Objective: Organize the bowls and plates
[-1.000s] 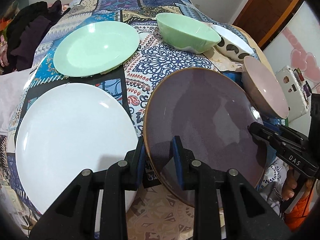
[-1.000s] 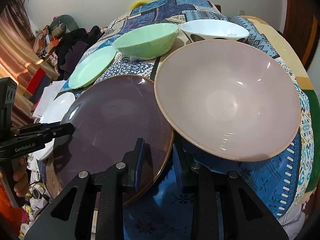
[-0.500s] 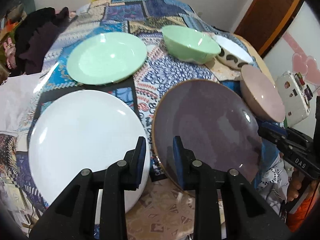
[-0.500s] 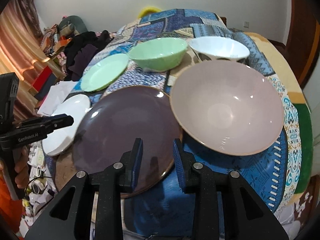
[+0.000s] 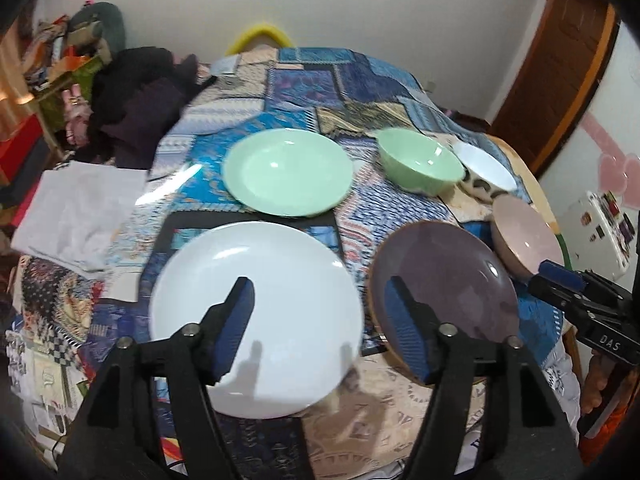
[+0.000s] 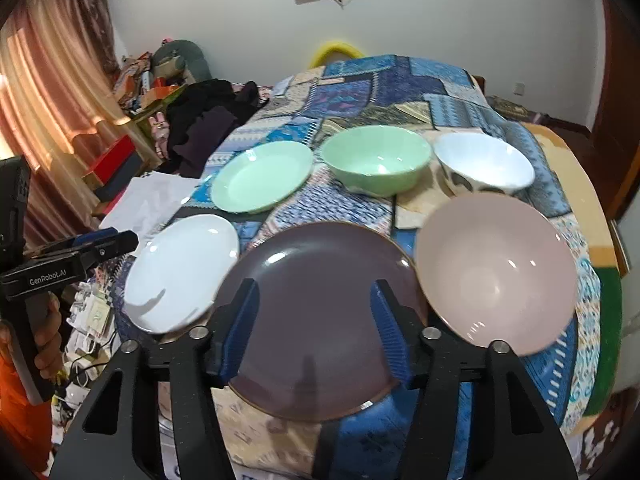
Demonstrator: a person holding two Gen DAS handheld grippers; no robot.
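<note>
A white plate (image 5: 260,312) and a dark purple plate (image 5: 444,292) lie at the table's near edge, a green plate (image 5: 286,170) behind them. A green bowl (image 5: 418,164), a white patterned bowl (image 5: 486,172) and a pink bowl (image 5: 524,240) sit to the right. My left gripper (image 5: 320,300) is open and empty above the near edge, between the white and purple plates. My right gripper (image 6: 314,300) is open and empty above the purple plate (image 6: 320,312), with the pink bowl (image 6: 496,272) to its right and the white plate (image 6: 180,268) to its left.
A patterned blue cloth (image 6: 400,80) covers the table. Dark clothes (image 5: 140,100) and white paper (image 5: 76,216) lie at the left. A cluttered shelf (image 6: 140,80) and curtains stand beyond. A wooden door (image 5: 560,60) is at the right.
Both grippers have opened from shut and pulled back and up from the table edge. The plates and bowls now look smaller and farther away.
</note>
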